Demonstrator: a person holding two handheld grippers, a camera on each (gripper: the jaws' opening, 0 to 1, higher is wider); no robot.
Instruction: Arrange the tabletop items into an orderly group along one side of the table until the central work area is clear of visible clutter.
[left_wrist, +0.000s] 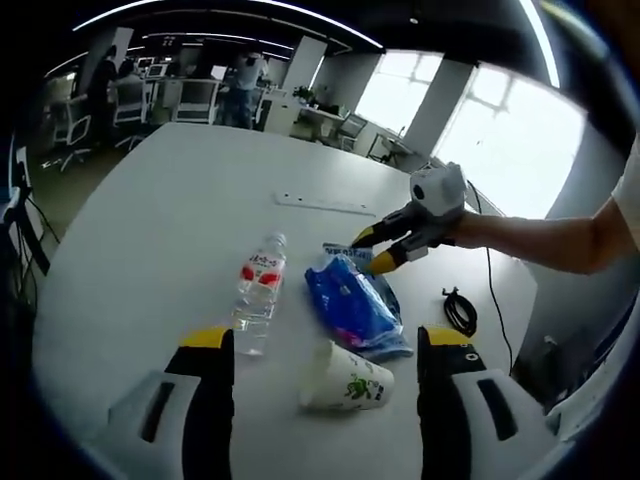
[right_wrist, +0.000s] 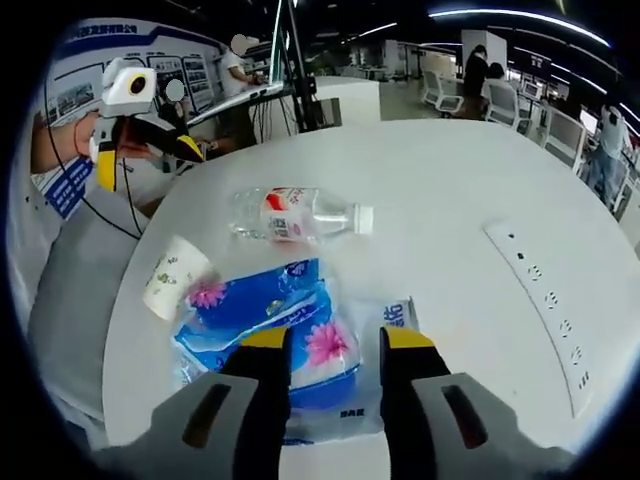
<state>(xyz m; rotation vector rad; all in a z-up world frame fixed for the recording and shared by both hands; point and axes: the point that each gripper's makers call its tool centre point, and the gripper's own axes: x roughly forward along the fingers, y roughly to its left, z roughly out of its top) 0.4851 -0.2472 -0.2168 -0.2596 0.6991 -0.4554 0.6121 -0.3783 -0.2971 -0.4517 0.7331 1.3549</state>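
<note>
Right gripper (right_wrist: 333, 345) spread, jaws straddling blue tissue pack (right_wrist: 262, 305) mid-surface (right_wrist: 450, 190). Left gripper (left_wrist: 325, 345) spread, idle near fallen cup (left_wrist: 345, 378); bottle (left_wrist: 258, 290) alongside. Step: grasping pack. Next: close, carry to edge.

Bright, even indoor light in both views. Left gripper view: big windows (left_wrist: 500, 130) at 1–2 o'clock blow out to white, ceiling light strips (left_wrist: 230, 12) at 12 o'clock curve with the fisheye. The white table (left_wrist: 170, 220) reads slightly grey, shadows under items soft and faint. Right gripper view: ceiling strips (right_wrist: 520, 20) at 1 o'clock, mild sheen on the table (right_wrist: 450, 190), water bottle (right_wrist: 300, 215) shows small highlights. Strong barrel distortion toward the edges, background people and desks soft and smeared. Centre fairly sharp, slight overall softness.
</note>
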